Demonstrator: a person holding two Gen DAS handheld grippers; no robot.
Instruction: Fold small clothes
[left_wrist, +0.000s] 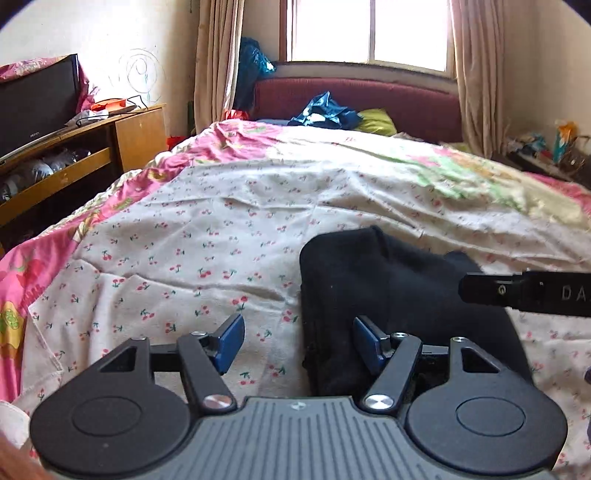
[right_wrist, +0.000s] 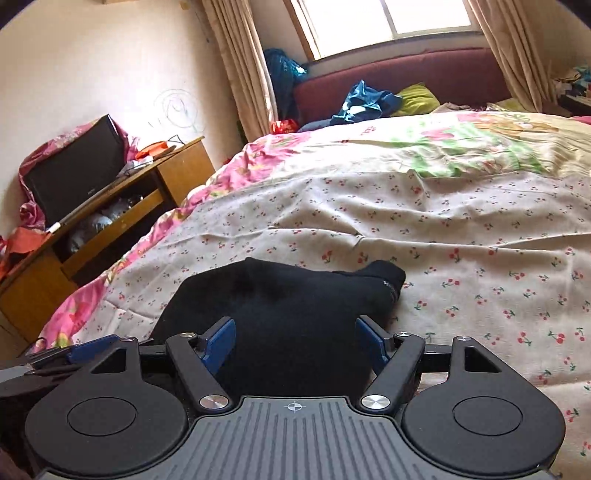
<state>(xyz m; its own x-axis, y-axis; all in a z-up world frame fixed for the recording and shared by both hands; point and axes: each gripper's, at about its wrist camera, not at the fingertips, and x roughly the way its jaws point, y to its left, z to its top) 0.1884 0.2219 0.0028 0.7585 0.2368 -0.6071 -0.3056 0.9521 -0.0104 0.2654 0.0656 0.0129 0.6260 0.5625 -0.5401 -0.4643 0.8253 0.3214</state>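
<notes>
both claws hover low over the bed (left_wrist: 221, 229), and the black garment (left_wrist: 369, 295) lies flat on the cherry-print sheet (right_wrist: 461, 258), lower middle of both frames. the left claw (left_wrist: 299, 343) has its blue pads spread wide with nothing between them; the garment's left edge runs just inside its right pad, so the cloth sits ahead and to the right. the right claw (right_wrist: 295, 341) is spread too, empty, with the garment dead centre between its pads and stretching away toward a narrow end at mid-frame right. its long axis seems to run from the near edge away up the bed. the right claw looks better placed for a grab; the left needs to slide right first.
</notes>
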